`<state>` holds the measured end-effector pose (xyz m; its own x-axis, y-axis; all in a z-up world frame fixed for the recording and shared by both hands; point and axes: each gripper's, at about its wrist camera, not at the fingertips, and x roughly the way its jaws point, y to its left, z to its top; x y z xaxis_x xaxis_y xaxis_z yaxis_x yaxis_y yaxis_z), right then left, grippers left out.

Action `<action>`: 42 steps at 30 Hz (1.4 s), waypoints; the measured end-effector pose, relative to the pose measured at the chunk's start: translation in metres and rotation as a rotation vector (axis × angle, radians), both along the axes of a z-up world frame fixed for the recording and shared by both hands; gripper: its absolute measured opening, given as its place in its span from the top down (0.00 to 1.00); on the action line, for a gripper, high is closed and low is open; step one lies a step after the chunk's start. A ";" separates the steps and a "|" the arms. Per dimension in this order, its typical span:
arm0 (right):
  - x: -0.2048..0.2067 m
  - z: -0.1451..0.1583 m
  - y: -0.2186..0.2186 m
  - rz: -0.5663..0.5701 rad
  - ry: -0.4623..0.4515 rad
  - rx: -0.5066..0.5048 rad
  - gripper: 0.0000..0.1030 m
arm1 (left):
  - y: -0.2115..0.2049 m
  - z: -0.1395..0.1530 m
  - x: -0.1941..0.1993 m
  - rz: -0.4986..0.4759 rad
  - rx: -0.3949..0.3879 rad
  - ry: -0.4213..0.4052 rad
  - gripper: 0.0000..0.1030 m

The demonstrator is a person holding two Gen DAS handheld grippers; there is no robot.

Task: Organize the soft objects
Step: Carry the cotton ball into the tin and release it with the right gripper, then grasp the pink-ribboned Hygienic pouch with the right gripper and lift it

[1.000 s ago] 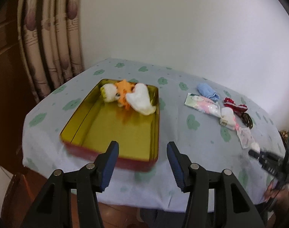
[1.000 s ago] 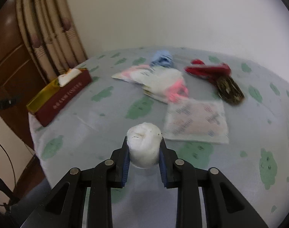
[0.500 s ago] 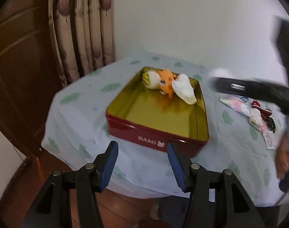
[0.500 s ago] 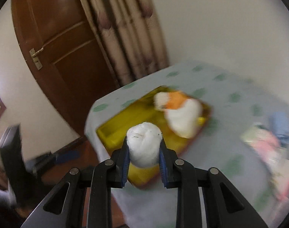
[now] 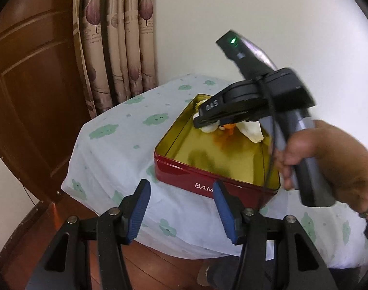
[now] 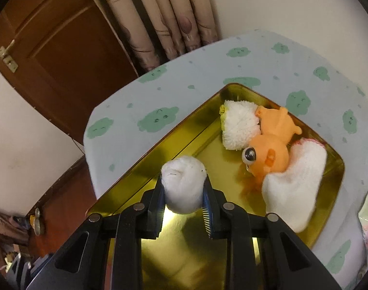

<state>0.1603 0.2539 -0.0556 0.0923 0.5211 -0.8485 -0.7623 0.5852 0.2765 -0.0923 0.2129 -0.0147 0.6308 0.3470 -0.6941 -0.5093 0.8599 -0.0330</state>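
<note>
Looking down from both wrists, I see a table [image 5: 116, 149] draped in a pale cloth printed with green clouds, set by a brown door [image 5: 31, 101] and beige curtains [image 6: 169, 17]. On it sits a red tin [image 5: 208, 181] with a shiny gold inside.

At the tin's far end lie three soft things: a fluffy white piece with a yellow edge [image 6: 239, 125], an orange toy [image 6: 271, 147] with a big eye, and a white sock-like piece [image 6: 292, 188] resting against the toy.

My right gripper [image 6: 184, 191] hangs over the near, bare part of the tin, tilted downward. Its jaws are nearly closed and pinch a white ball [image 6: 182, 183] of soft stuff, held clear of the tin floor. In the left view, a person's hand [image 5: 329, 166] grips this tool's handle.

My left gripper [image 5: 181, 207] waits off the table's edge, jaws apart, with nothing between them.

I judge the step to be dropping the ball into the tin. The next move calls for lowering a little over bare gold, beside the pile but not on it, then opening the jaws and lifting straight away.
</note>
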 end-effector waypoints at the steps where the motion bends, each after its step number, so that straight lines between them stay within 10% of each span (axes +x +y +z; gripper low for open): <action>1: 0.001 -0.001 0.002 -0.001 -0.004 -0.005 0.74 | 0.000 0.000 0.000 -0.002 -0.005 -0.003 0.46; 8: 0.010 -0.004 0.010 -0.024 -0.041 -0.006 0.72 | 0.003 -0.005 0.003 -0.008 -0.034 0.016 0.46; 12: 0.015 0.003 0.004 -0.063 -0.049 0.044 0.35 | 0.002 -0.006 0.005 -0.008 -0.036 0.023 0.46; 17: 0.006 0.021 -0.012 -0.068 -0.064 0.140 0.35 | -0.002 -0.005 0.005 -0.010 -0.013 0.024 0.46; 24: -0.054 0.053 -0.125 -0.143 -0.192 0.333 0.15 | -0.013 -0.002 0.003 -0.036 0.017 0.012 0.46; 36: -0.115 0.002 -0.424 -0.551 -0.382 -0.084 0.05 | -0.067 -0.013 0.020 -0.247 -0.008 0.064 0.46; 42: -0.091 0.008 -0.447 -0.286 -0.473 -0.200 0.03 | -0.101 -0.032 0.038 -0.345 -0.103 0.163 0.46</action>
<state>0.0691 -0.1933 -0.0474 0.5983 0.2536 -0.7601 -0.5800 0.7916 -0.1924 -0.0545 0.1123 -0.0468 0.5771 0.0574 -0.8147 -0.1971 0.9778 -0.0708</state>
